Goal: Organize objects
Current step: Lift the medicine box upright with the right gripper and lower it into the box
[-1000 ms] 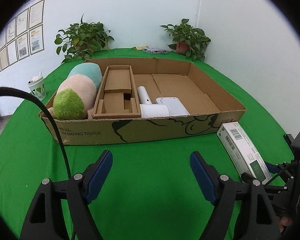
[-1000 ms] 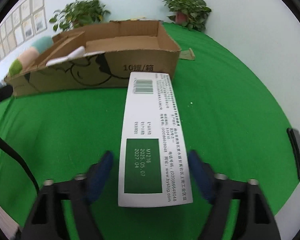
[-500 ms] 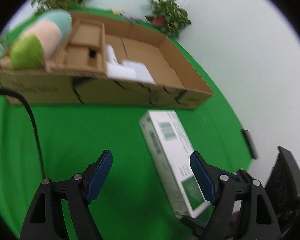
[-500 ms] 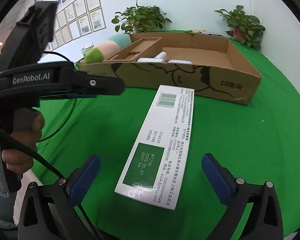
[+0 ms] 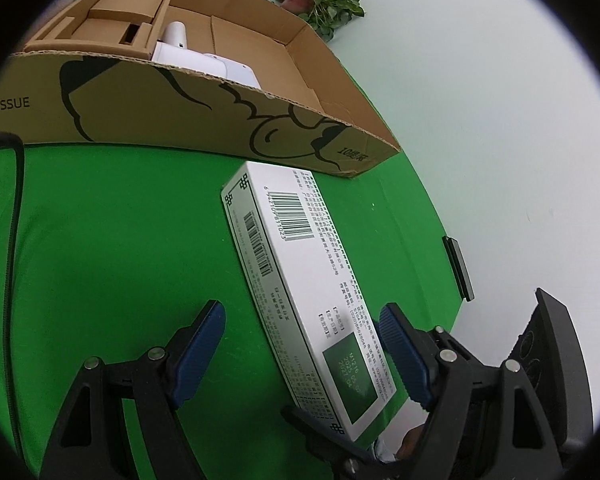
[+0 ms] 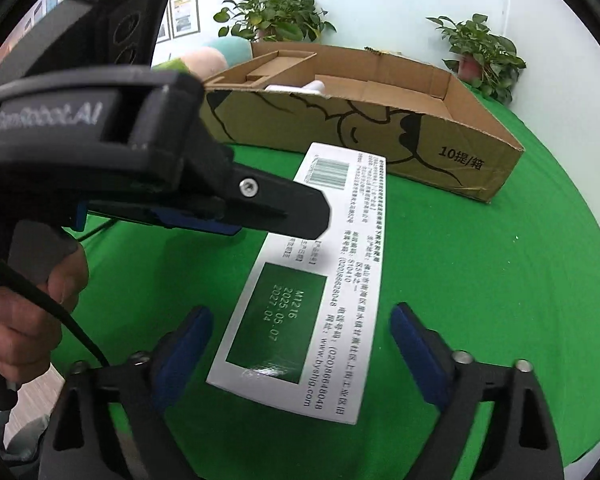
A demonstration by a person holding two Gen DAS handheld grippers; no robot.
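Note:
A long white carton (image 5: 300, 272) with a barcode and a dark green patch lies on the green table, its far end near the front wall of the cardboard box (image 5: 204, 120). My left gripper (image 5: 300, 348) is open and straddles the carton's near end, with its right pad close to the carton's edge. In the right wrist view, the carton (image 6: 320, 280) also lies between the fingers of my right gripper (image 6: 300, 350). Those jaws are closing, with gaps showing on both sides. The left gripper (image 6: 284, 216) reaches in from the left over the carton's middle.
The cardboard box (image 6: 380, 136) holds a cardboard insert (image 5: 112, 20), a white device (image 5: 204, 60) and a plush toy (image 6: 204, 60). Potted plants (image 6: 272, 20) stand behind it. A flat black object (image 5: 458, 268) lies at the table's right edge. A person's hand (image 6: 28, 320) holds the left gripper's handle.
My left gripper has tilted down and swung right, bringing the carton between its fingers. The right jaws let go of the carton, spread wide, then narrowed. The left gripper now reaches over the carton.

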